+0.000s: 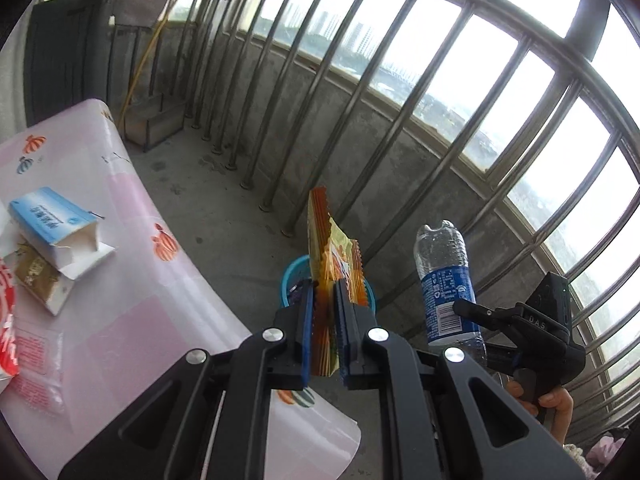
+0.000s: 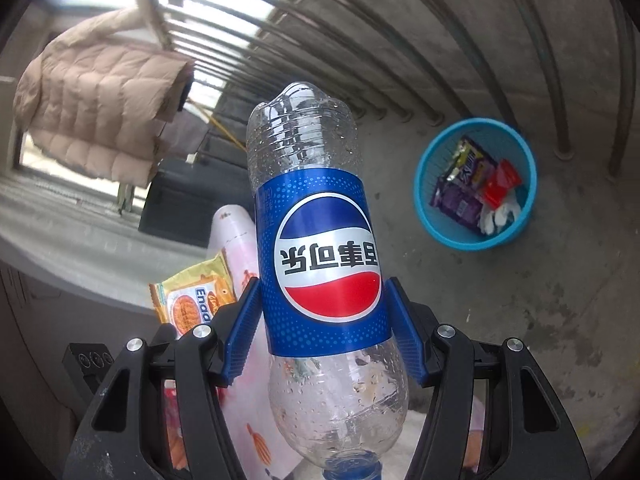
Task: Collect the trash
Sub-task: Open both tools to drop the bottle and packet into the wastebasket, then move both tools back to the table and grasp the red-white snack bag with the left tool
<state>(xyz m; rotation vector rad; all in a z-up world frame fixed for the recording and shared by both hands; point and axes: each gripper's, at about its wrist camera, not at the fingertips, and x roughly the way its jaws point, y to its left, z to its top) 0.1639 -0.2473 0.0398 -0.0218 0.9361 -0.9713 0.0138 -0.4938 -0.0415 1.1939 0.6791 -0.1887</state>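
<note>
Balcony floor holds the blue bin [image 2: 476,184]; left claw [image 1: 324,312] pinches a snack wrapper [image 1: 328,256], right claw [image 2: 324,320] grips an empty bottle [image 2: 316,240], both to drop in.

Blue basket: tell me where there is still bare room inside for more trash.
In the blue basket, the mesh wall on the side left of the purple wrapper is bare. The opposite side is crowded by the red packet and white tissue.
</note>
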